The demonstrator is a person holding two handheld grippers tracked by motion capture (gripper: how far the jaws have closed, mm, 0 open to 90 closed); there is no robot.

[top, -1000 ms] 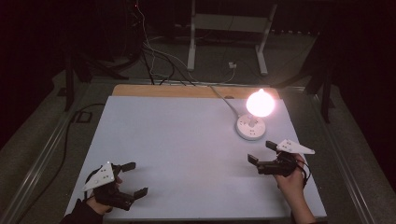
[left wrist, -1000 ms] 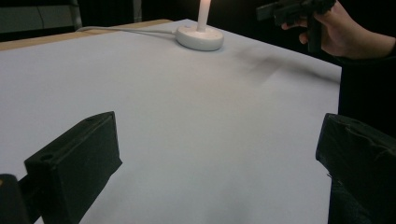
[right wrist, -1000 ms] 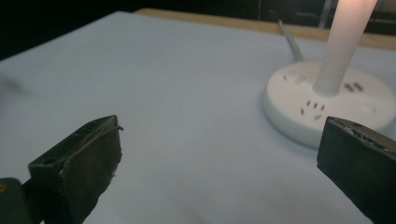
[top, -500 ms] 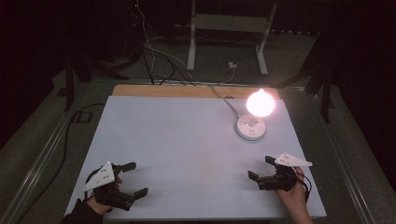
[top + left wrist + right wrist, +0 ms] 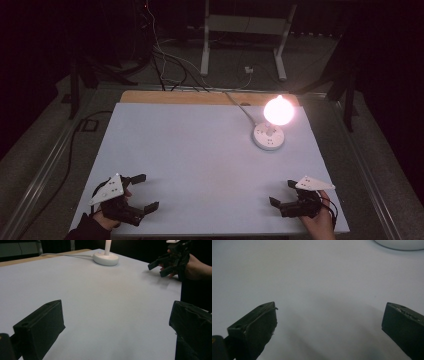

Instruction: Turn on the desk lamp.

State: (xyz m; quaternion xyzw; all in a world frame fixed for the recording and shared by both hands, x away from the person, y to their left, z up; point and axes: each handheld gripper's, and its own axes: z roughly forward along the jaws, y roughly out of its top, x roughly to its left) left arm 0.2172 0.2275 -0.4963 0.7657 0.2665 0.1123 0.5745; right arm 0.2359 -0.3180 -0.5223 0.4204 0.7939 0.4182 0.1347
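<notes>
We've got both grippers sitting near the front edge of the white table (image 5: 200,145), far apart. Left gripper (image 5: 141,191) has its 2 jaws spread wide, holding nothing; right gripper (image 5: 283,193) likewise, jaws apart and empty. The lit lamp (image 5: 272,125) stands toward the back right, well beyond the right gripper, its cable (image 5: 239,106) trailing off the far edge. Nothing lies between.

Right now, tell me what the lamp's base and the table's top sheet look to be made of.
Lamp base: smooth white plastic by the look, round and moulded, with a slight sheen in the left gripper view. Top sheet: a matt, pale covering, perhaps paper or laminate; no glare under the lit bulb. A wooden-looking edge shows behind it.
</notes>
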